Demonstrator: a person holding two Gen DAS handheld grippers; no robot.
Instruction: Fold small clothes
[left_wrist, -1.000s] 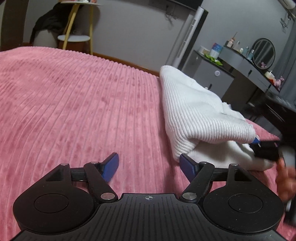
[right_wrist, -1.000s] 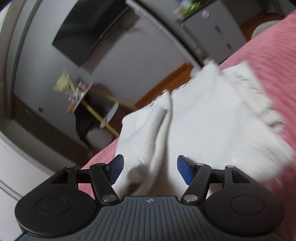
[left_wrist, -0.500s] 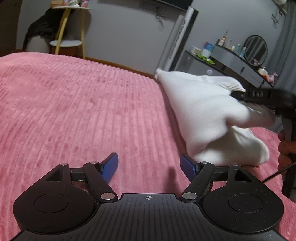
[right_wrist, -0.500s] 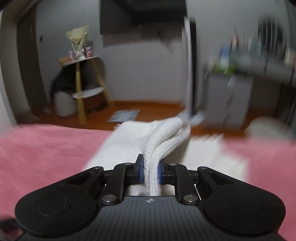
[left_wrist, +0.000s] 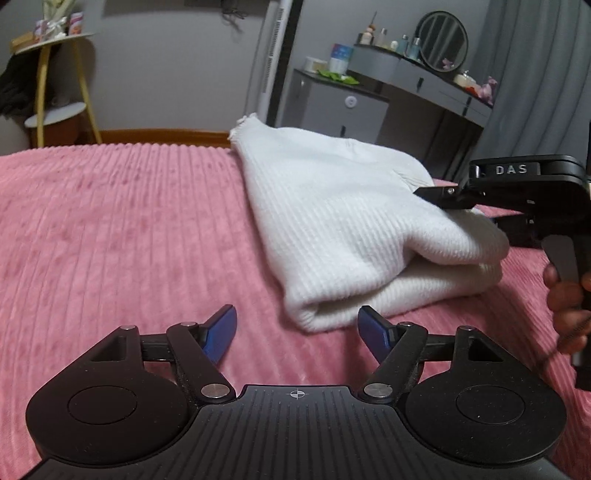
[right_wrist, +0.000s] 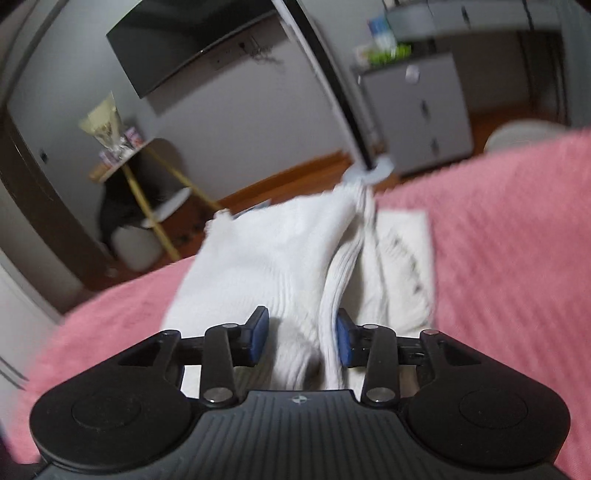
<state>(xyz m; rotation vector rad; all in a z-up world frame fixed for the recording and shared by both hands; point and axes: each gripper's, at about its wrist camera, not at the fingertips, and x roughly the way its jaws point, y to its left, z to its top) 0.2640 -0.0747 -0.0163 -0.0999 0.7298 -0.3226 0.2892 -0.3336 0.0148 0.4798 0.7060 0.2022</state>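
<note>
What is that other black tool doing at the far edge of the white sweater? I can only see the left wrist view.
Observer: In the right wrist view, the right gripper has a raised fold of the white sweater standing between its two fingers.
Visitor: Is it squeezing the fold?
Observer: No. Its jaws have just been opening, and one blue pad stands clear of the knit.
Visitor: Anything in the room that I miss?
Observer: A dark flat screen hangs on the wall above the yellow-legged side table.
</note>
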